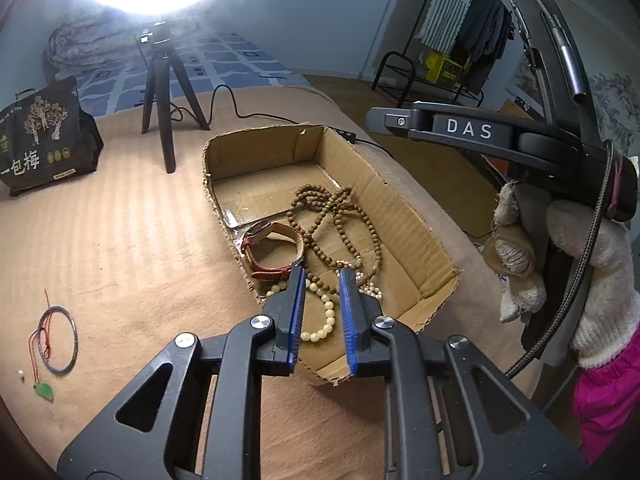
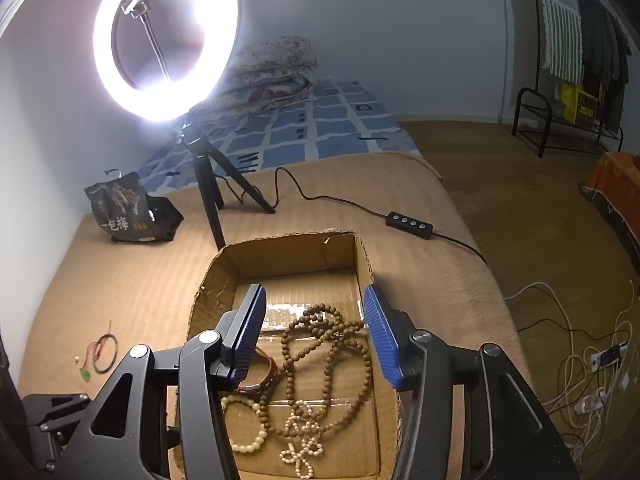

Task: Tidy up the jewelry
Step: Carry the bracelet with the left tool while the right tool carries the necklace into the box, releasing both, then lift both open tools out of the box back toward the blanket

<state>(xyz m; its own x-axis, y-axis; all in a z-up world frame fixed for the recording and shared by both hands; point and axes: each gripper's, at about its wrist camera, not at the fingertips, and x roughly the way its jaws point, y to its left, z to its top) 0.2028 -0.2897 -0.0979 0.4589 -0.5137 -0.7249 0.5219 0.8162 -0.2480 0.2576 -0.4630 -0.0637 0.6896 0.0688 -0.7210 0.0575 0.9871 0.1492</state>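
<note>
Both my tongs hang spread and empty over the cardboard box (image 2: 224, 276) on the bed: right tongs (image 2: 314, 330), left tongs (image 1: 322, 304). Inside lie wooden prayer beads (image 2: 332, 360), a watch (image 1: 272, 252), a pearl strand (image 2: 302, 440); outside, left, a jade pendant (image 1: 45, 392).

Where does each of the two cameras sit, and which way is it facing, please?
Left wrist: on the left gripper, looking down into the cardboard box; the gloved right hand shows.
Right wrist: on the right gripper, above the box, facing the ring light; no hand shows.
Both share the box, brown bead necklace and tripod.
</note>
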